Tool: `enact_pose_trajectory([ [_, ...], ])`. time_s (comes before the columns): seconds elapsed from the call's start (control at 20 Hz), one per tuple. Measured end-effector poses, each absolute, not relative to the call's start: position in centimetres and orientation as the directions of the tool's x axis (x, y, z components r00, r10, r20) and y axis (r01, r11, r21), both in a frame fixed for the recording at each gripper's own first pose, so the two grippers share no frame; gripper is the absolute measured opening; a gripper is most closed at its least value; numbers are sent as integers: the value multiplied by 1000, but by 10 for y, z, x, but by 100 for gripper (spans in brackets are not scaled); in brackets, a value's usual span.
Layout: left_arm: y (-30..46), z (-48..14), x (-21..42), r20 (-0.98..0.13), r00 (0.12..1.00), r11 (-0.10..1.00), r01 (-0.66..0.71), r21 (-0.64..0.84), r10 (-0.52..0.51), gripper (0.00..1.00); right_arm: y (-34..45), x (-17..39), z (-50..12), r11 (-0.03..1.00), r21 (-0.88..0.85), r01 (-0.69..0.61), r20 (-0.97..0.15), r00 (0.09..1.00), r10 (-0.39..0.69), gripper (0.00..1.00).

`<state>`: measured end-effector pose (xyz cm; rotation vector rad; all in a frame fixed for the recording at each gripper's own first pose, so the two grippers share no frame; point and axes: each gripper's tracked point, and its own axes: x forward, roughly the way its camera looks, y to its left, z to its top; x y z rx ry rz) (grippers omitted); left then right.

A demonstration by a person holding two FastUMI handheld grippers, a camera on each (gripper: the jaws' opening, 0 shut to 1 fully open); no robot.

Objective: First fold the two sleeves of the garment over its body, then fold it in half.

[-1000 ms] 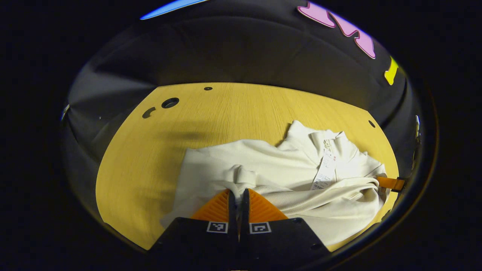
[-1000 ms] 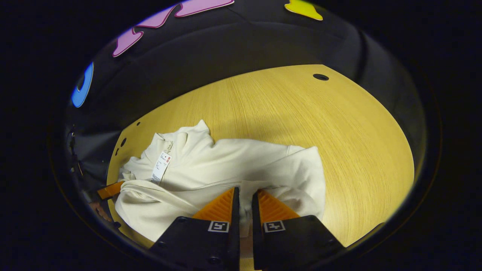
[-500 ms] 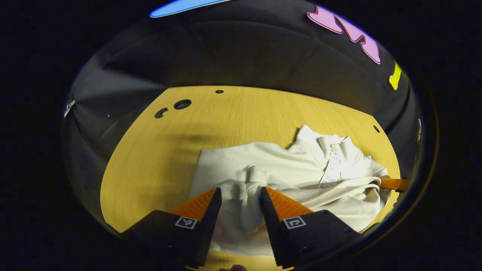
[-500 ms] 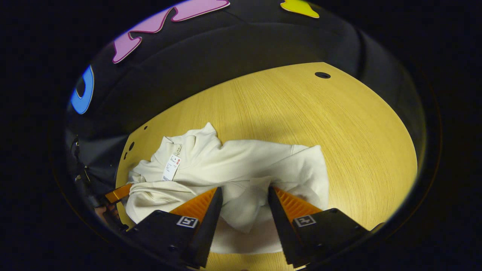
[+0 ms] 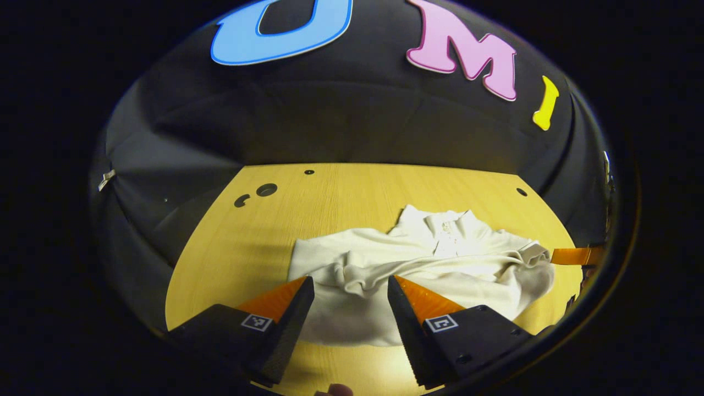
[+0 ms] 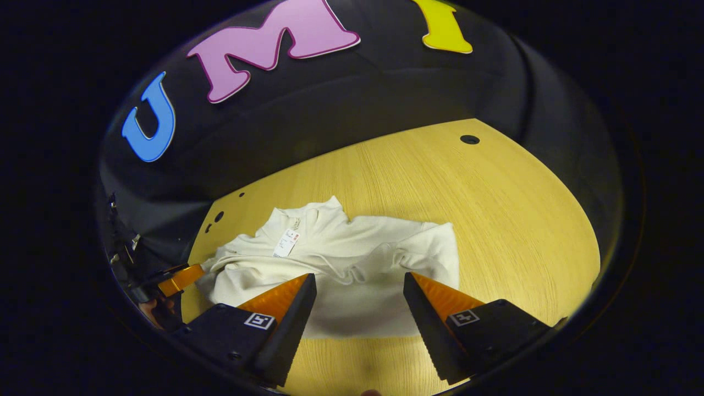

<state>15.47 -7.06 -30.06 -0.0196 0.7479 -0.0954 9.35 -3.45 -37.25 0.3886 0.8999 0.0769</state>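
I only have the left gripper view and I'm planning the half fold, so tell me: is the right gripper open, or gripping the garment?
Observer: The right gripper is open, jaws spread above the garment, gripping nothing.
Operator: Where's the paper tag?
Observer: The tag lies on the cloth just below the collar.
Operator: Any table beyond the garment on that side?
Observer: Yes, the table stretches well past the garment's edge there.

Each claw, left claw and right claw, had wedge-shaped fingers on black angular mounts bearing small square black-and-white markers and screws.
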Motion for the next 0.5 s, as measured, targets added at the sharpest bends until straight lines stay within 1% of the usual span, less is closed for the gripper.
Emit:
enact_pose_trajectory([
  [0.2, -76, -271, 122, -641, 758, 993, 99, -66, -119, 86, -33, 66, -341, 928, 367, 63, -709, 664, 236, 98],
  [0.5, -81, -246, 69, -622, 770, 989, 83, -125, -143, 86, -34, 30, -310, 926, 374, 48, -676, 698, 237, 98],
])
